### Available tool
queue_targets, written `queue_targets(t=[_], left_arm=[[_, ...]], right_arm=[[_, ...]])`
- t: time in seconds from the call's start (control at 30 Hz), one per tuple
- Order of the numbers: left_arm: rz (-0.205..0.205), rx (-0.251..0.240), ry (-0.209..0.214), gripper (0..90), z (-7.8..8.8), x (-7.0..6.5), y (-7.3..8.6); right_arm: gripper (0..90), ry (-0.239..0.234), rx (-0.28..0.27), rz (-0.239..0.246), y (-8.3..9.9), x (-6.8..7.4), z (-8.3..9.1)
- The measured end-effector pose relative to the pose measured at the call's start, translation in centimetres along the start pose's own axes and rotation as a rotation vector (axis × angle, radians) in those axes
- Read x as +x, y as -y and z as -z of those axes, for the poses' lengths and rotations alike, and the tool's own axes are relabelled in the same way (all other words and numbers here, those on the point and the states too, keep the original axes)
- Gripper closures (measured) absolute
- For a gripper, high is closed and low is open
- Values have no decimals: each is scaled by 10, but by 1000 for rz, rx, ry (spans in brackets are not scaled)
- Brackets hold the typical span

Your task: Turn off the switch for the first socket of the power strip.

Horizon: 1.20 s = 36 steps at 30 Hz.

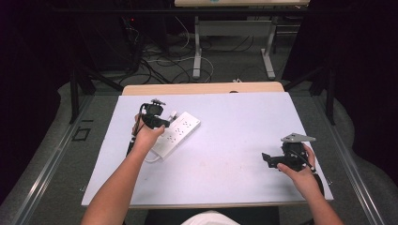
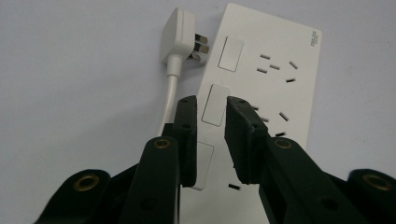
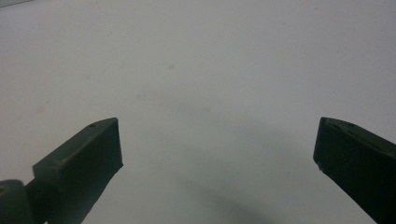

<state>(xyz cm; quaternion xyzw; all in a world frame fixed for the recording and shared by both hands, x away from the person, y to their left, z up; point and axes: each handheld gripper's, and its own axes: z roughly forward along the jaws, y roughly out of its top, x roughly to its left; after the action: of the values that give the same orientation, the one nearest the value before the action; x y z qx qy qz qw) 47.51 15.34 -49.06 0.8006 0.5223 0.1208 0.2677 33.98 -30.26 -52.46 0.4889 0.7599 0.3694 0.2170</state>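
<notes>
Power strip (image 1: 176,132): white, lying flat at about ten o'clock on the table's pale sheet, its long axis slanting from lower left to upper right in the high view.
Left gripper (image 2: 212,105): hovers over the strip, pointing down at it; in its own view the two black jaws stand a narrow gap apart, framing one of the strip's white rocker switches (image 2: 214,104) (the middle one of three), with nothing pinched between the pads, so the tool is released.
Left hand (image 1: 148,136): wraps the gripper's body at the strip's near left side, the forearm coming in from six o'clock.
Right gripper (image 3: 217,140): jaws spread wide over bare sheet, unclenched and holding nothing; in the high view it sits (image 1: 268,160) at about four o'clock on the table, well apart from the strip, jaws pointing toward nine o'clock.
Right hand (image 1: 298,171): grips that tool from below, near the table's right edge.
Sockets (image 2: 275,67): dark slot groups run along the strip beside the switches.
Plug (image 2: 180,35): white, lying on the sheet just beside the strip's far corner, its metal prongs turned toward the strip (whether they touch it I cannot tell).
Cord (image 2: 170,95): white, running from the plug back along the strip's edge toward the left jaw.
Table (image 1: 244,117): pale sheet over a wooden top.
</notes>
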Motion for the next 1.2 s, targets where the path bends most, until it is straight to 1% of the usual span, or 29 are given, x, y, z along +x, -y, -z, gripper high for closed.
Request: queue_targets(t=[0.17, 0.2, 0.4, 0.43, 0.47, 0.5, 0.53, 0.57, 0.63, 0.73, 0.83, 1.1, 1.13, 1.17, 1.2], left_arm=[[5, -17, 12, 709, 3, -4, 1], [-9, -16, 18, 702, 4, -4, 0], [-13, -27, 24, 671, 6, -7, 1], [-21, -27, 30, 664, 6, -8, 1], [-17, -28, 30, 654, 7, -9, 2], [-24, -38, 29, 644, 7, -9, 2], [-34, -36, 32, 634, 9, -10, 2], [-30, -42, 34, 627, 9, -11, 2], [-47, -52, 41, 620, 10, -12, 2], [-49, -56, 47, 601, 12, -16, 3], [-63, -60, 51, 584, 13, -19, 4], [-110, -83, 58, 510, 17, -26, 6], [-107, -93, 59, 501, 18, -27, 7], [-116, -100, 58, 490, 18, -27, 7], [-113, -98, 59, 480, 19, -27, 7]], right_arm=[[7, 6, 0, 2, 0, 0, 0], [7, 5, 0, 3, 0, 0, 0], [7, 6, 2, 10, 0, 0, 0], [7, 6, 2, 4, 0, 0, 0], [7, 3, 1, 1, 0, 0, 0], [7, 3, 2, 4, 0, 0, 0], [7, 4, 1, 2, 0, 0, 0], [7, 4, 1, 4, 0, 0, 0], [7, 4, 2, 8, 0, 0, 0], [7, 2, 1, 9, 0, 0, 0], [7, 1, 1, 8, 0, 0, 0], [7, 4, 0, 11, 0, 0, 0], [7, -1, 0, 9, 0, 0, 0], [7, -1, 0, 9, 0, 0, 0], [7, -2, 1, 10, 0, 0, 0]])
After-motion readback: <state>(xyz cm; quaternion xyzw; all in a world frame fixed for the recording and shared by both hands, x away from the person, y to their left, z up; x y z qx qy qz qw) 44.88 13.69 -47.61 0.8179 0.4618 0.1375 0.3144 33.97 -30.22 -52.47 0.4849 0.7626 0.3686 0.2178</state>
